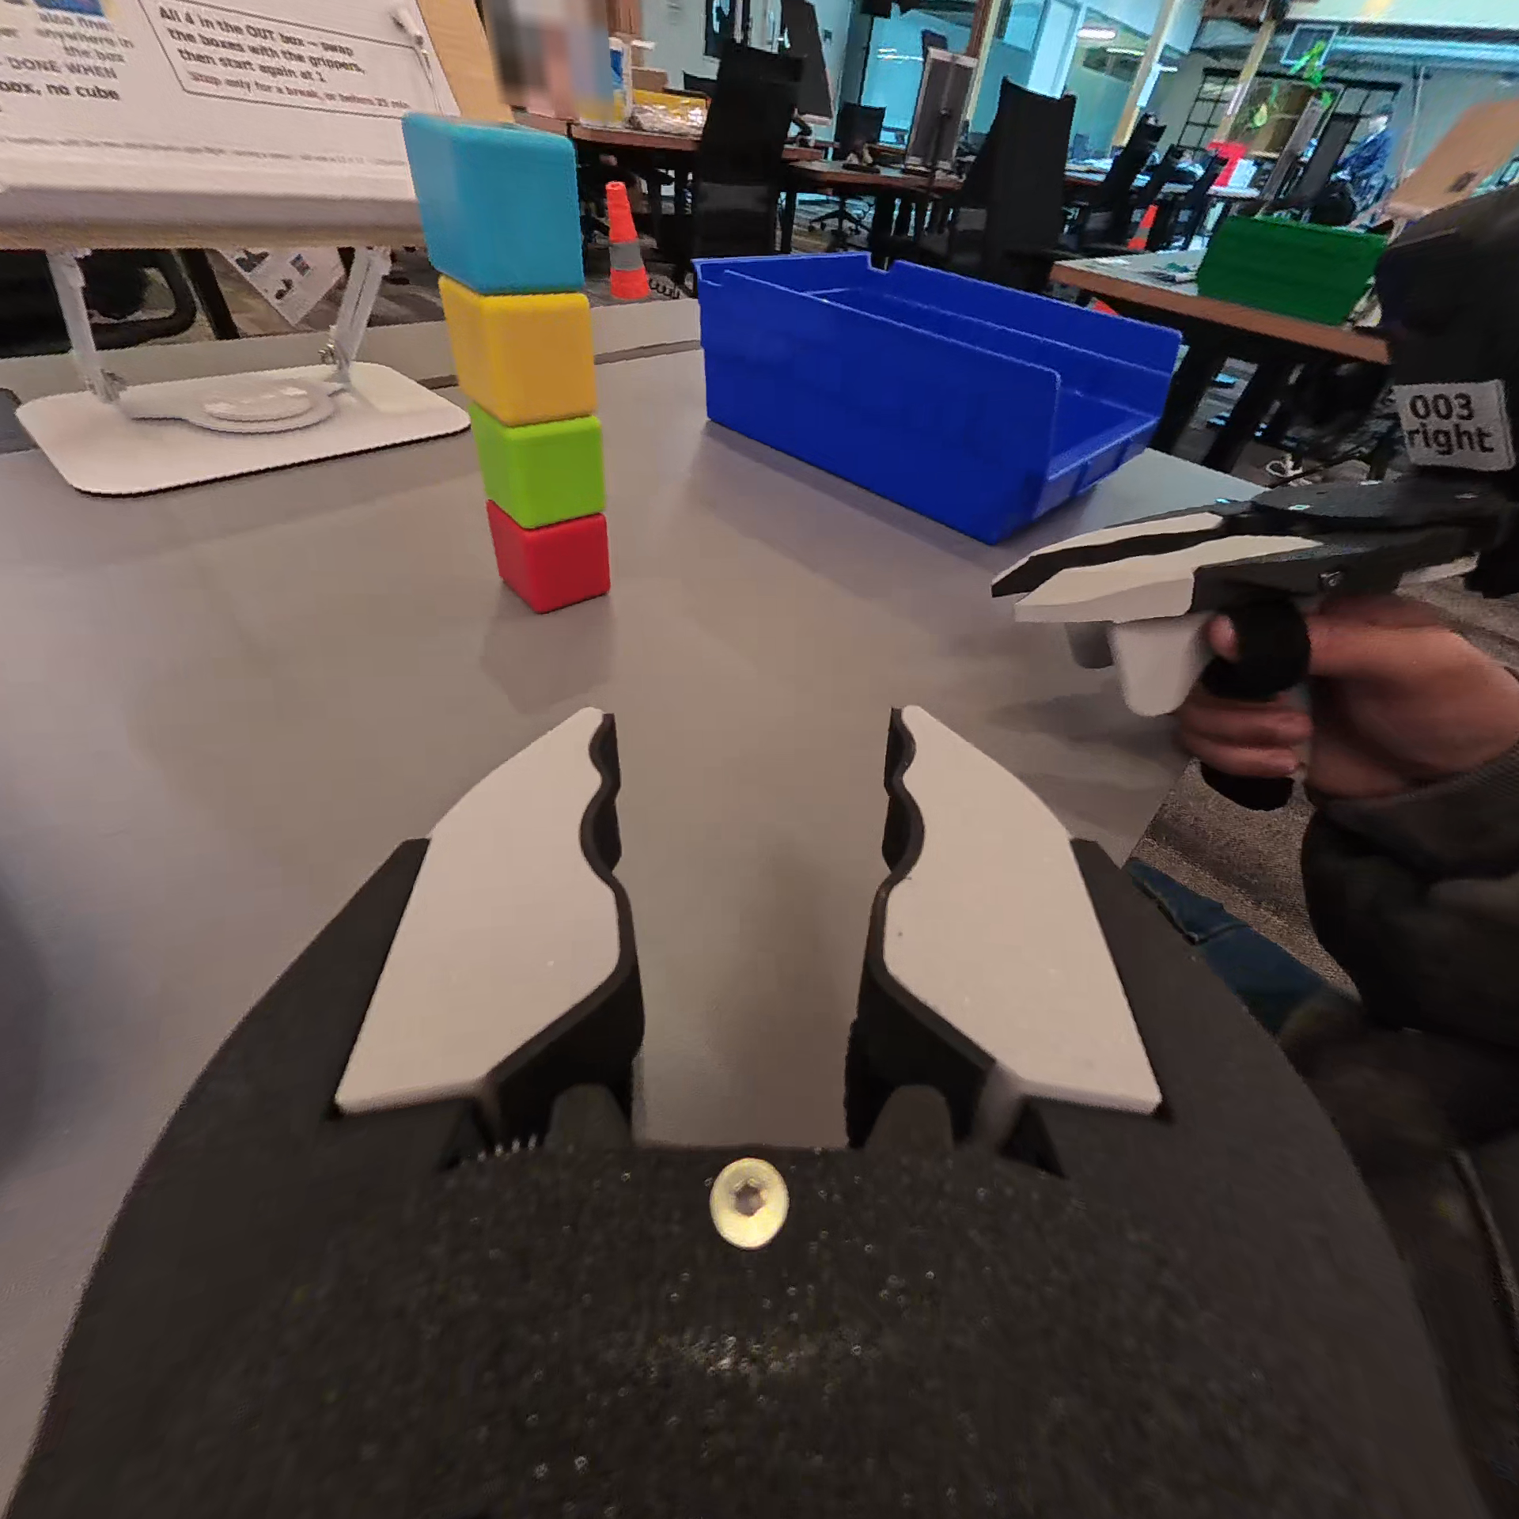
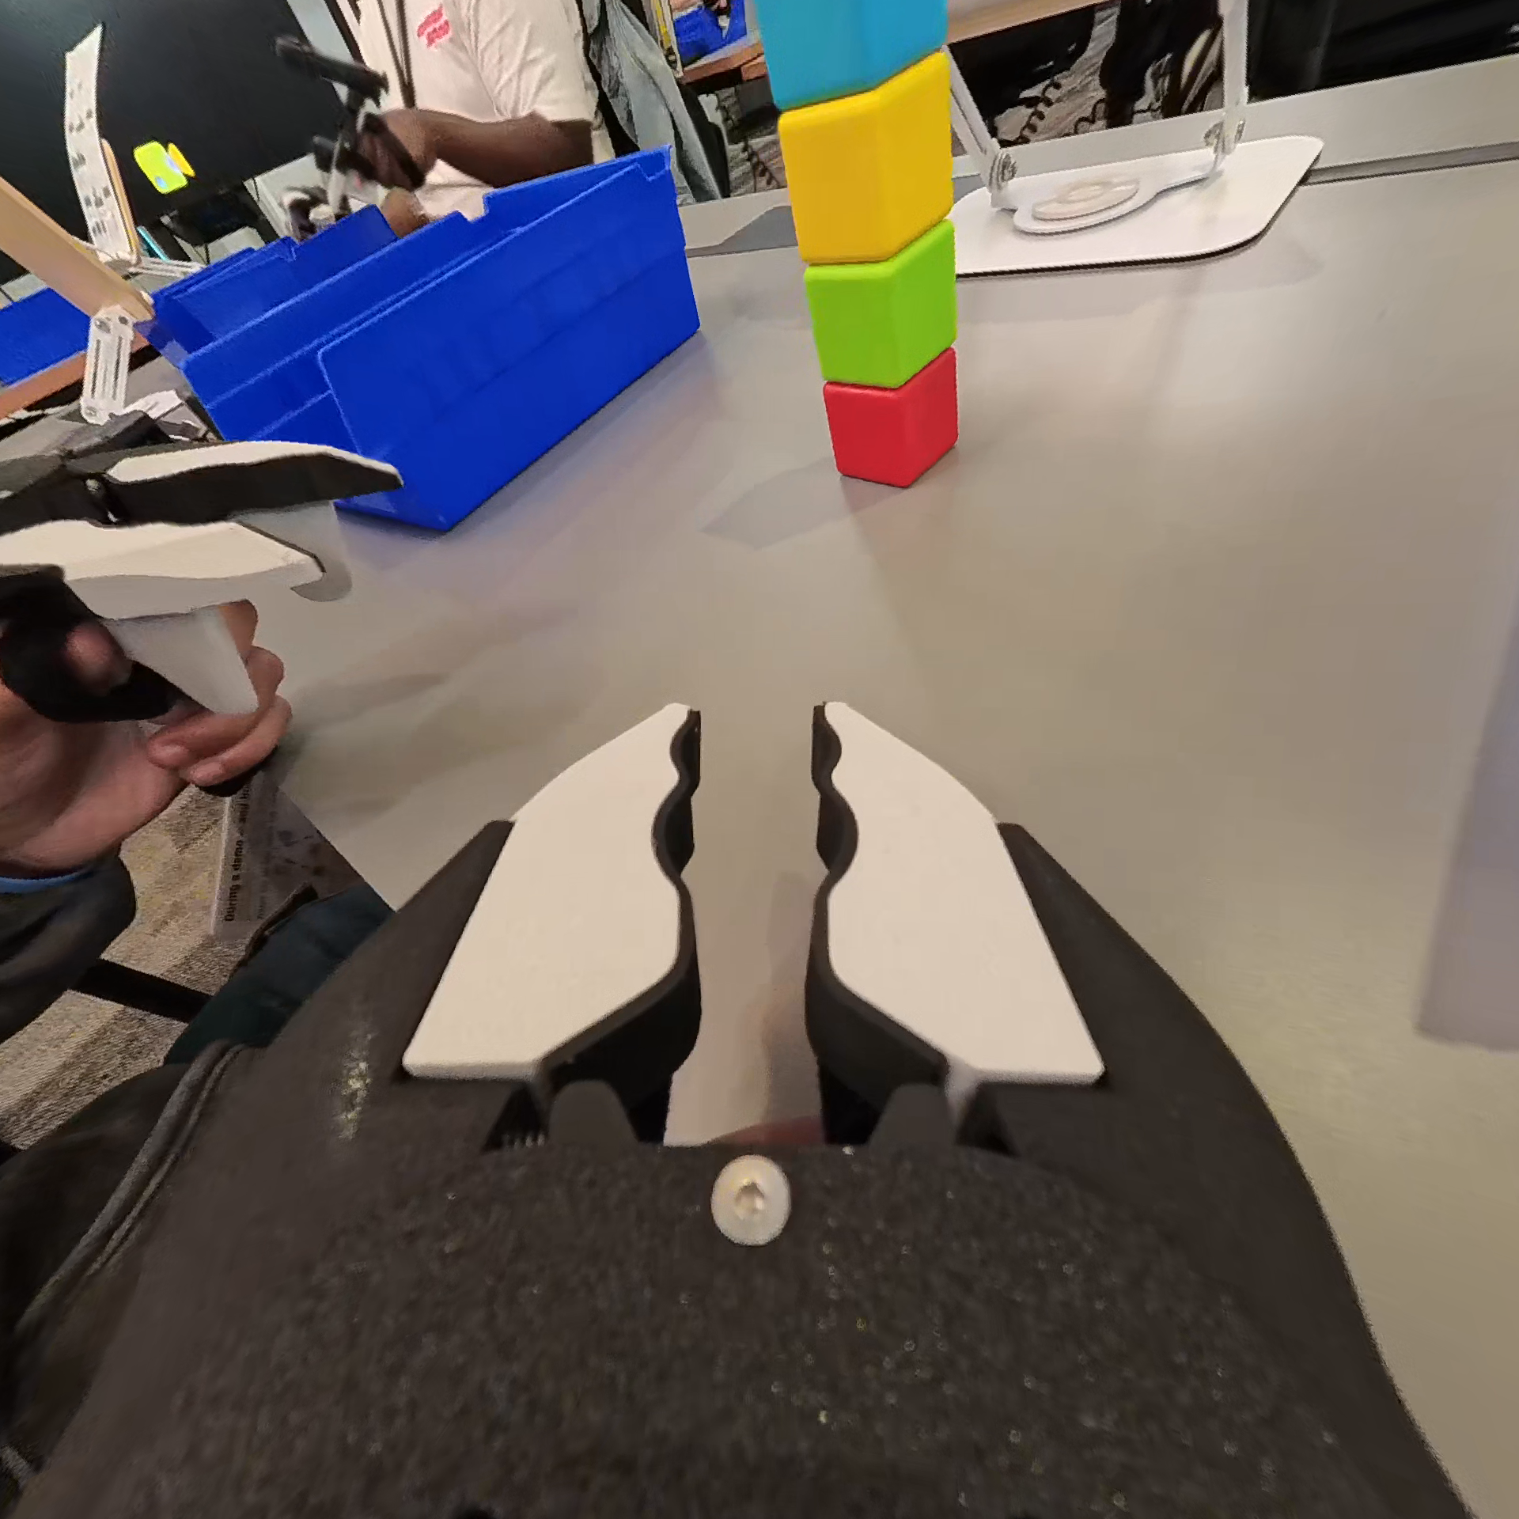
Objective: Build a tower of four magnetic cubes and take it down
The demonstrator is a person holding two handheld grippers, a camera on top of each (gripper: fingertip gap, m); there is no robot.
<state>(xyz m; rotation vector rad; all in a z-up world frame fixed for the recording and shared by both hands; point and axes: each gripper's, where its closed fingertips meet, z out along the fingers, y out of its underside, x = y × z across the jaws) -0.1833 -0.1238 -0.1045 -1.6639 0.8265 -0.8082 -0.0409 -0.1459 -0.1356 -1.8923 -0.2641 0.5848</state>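
Note:
A tower of cubes stands on the grey table (image 1: 247, 657): red cube (image 1: 552, 557) at the bottom, green cube (image 1: 541, 470), yellow cube (image 1: 522, 355), and blue cube (image 1: 496, 201) on top. In the right wrist view the tower shows red (image 2: 894, 419), green (image 2: 884, 306), yellow (image 2: 867, 160), blue (image 2: 851, 45), its top cut off. My left gripper (image 1: 750, 727) is open and empty, well short of the tower. My right gripper (image 2: 756, 722) is open with a narrower gap, empty, also short of the tower. Each gripper shows in the other's view, the right one (image 1: 1019, 596), the left one (image 2: 353, 526).
A blue bin (image 1: 929, 386) stands right of the tower, and shows left of it in the right wrist view (image 2: 460, 345). A white stand (image 1: 238, 427) holding an instruction sheet is behind the tower on the left. A person works at another table behind (image 2: 493, 90).

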